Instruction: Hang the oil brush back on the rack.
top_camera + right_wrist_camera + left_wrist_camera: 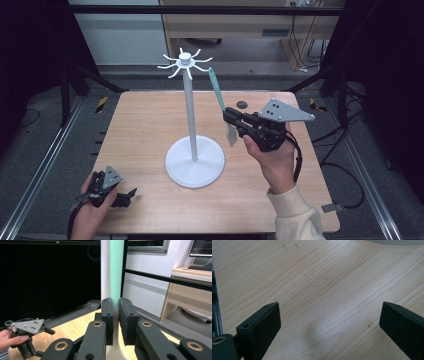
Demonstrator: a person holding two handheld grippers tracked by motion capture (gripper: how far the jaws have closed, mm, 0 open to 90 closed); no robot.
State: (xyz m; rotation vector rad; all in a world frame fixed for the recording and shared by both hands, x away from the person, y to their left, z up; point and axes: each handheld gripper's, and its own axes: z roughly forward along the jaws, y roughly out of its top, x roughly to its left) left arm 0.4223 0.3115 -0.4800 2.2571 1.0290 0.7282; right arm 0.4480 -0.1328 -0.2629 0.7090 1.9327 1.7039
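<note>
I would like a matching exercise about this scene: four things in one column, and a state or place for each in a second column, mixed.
Column one:
1. left gripper
2. right gripper
3. white stand
4. green-handled utensil

Column two:
a. upright at the middle of the table
b. open, low over the near left wood
c. clamped between two jaws, handle pointing up
d. shut, lifted beside the pole

Pairs: 1-b, 2-d, 3-a, 4-c

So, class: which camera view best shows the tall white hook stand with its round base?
The high view: the tall white hook stand shows whole, hooks to base. The left gripper view catches just its base edge; the right gripper view shows a strip of pole behind the green utensil handle.
</note>
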